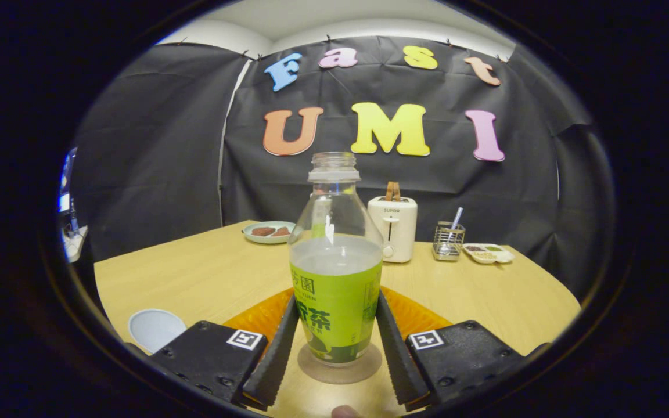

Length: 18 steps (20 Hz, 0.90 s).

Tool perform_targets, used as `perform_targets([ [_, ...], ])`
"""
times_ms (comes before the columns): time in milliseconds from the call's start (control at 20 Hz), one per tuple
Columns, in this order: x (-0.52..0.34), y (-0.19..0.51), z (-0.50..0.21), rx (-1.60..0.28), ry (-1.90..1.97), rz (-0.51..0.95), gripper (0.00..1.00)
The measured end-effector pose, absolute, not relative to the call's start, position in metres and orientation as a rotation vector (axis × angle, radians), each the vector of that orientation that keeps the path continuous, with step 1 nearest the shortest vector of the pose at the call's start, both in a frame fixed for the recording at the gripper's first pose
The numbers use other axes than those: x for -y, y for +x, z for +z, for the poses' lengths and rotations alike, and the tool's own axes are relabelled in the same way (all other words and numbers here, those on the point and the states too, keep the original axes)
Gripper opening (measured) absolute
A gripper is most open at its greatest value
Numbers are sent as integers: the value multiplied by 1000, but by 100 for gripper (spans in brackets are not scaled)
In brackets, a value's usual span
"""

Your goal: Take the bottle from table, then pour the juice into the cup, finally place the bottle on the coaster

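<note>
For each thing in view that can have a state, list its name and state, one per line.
bottle: uncapped, upright, partly full, standing on a round coaster
gripper: fingers on both sides of the bottle
cup: upright
toaster: bread in slot
plate: holding food

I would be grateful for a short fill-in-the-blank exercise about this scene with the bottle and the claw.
1. The bottle stands upright ____ the two fingers of the claw, which press against its sides.
2. The bottle's neck is open: it has no ____.
3. The bottle's label is mostly ____ in colour.
4. The toaster beyond the bottle is ____.

Missing words: between; cap; green; white.
</note>
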State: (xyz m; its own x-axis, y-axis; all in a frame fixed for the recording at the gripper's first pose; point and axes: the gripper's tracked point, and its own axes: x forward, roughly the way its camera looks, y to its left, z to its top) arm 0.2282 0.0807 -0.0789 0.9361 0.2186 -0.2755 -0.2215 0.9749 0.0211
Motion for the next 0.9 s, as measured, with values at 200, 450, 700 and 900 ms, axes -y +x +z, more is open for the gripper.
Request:
perform_targets([
  [200,-78,230,-86,-281,-22,222,78],
  [450,-76,229,-91,-287,-17,220,79],
  [700,-76,230,-97,-282,-13,222,80],
  [900,-75,231,-96,-278,-10,220,82],
])
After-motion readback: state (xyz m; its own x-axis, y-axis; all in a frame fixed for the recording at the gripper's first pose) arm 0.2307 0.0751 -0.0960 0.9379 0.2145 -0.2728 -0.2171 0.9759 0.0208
